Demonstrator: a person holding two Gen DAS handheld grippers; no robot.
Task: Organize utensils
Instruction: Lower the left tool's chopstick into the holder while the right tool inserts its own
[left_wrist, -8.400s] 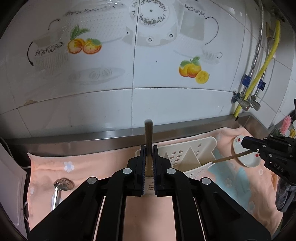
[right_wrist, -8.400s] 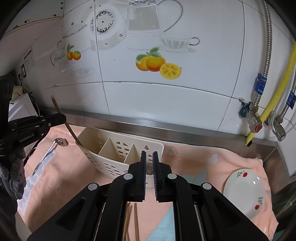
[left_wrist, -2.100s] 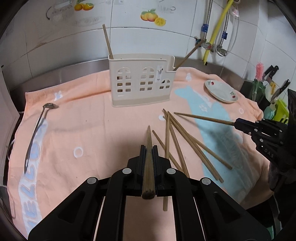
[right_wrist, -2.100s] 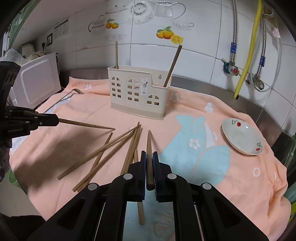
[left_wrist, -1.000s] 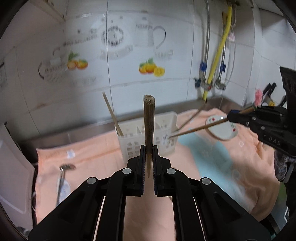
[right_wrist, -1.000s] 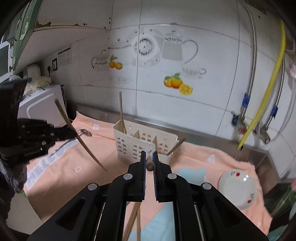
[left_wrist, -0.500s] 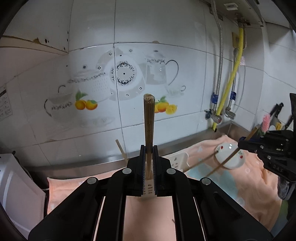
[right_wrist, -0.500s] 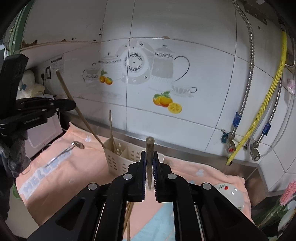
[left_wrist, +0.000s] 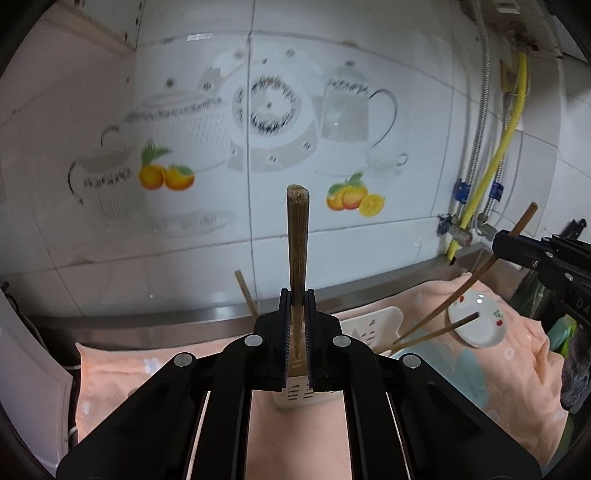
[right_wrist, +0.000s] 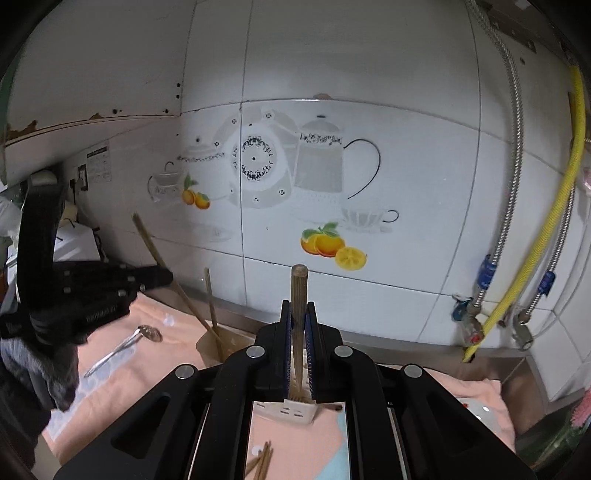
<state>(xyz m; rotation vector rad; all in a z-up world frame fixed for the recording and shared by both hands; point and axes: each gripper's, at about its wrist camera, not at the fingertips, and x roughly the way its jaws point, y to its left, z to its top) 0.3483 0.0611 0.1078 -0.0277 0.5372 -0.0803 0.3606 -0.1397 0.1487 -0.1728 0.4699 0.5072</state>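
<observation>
My left gripper (left_wrist: 297, 295) is shut on a wooden chopstick (left_wrist: 297, 229) that stands upright between its pads. Its lower end hangs over the white slotted caddy (left_wrist: 373, 325). One chopstick (left_wrist: 246, 293) leans in the caddy's left slot and another (left_wrist: 436, 332) in its right slot. My right gripper (right_wrist: 298, 306) is shut on a second upright chopstick (right_wrist: 299, 291), above the caddy (right_wrist: 218, 343). In the left wrist view the right gripper (left_wrist: 498, 243) comes in from the right, its chopstick (left_wrist: 461, 291) slanting down toward the caddy. The left gripper (right_wrist: 166, 275) shows at the left of the right wrist view.
A peach towel (left_wrist: 118, 369) covers the steel counter. A metal spoon (right_wrist: 125, 345) lies on it at the left, a small white plate (left_wrist: 476, 321) at the right. Loose chopsticks (right_wrist: 262, 461) lie in front of the caddy. Tiled wall and hoses (right_wrist: 554, 206) stand close behind.
Both grippers have moved up and closer to the caddy and wall, each keeping its chopstick upright. The caddy has slid lower in both views, behind the fingers.
</observation>
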